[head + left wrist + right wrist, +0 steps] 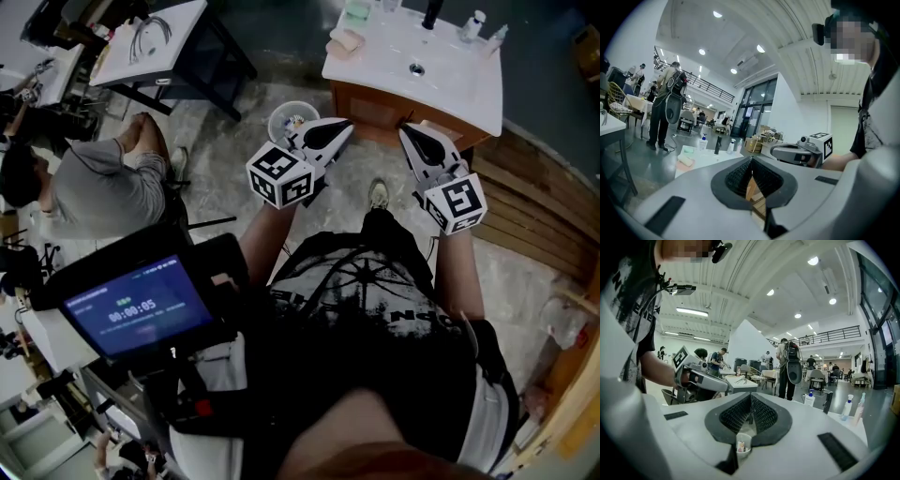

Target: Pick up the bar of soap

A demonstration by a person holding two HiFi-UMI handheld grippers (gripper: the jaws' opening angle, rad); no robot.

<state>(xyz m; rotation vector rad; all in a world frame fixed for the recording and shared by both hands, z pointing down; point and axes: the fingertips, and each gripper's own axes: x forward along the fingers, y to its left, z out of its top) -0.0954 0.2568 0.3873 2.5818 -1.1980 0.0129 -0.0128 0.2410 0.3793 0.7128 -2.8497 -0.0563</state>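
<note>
Left gripper (pixel 345 129) and right gripper (pixel 409 136): both clenched, jaws pressed together on nothing, held side by side on outstretched forearms and pointing almost level. The bar of soap (pixel 344 40) lies ahead of the left tips, well apart, on the white counter (pixel 450 80).

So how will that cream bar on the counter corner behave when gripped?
The cream bar looks rounded and smooth, so it may slip when squeezed. It lies near the counter edge, so a push could slide it off. It is probably stiff, though it is too small to tell.
</note>
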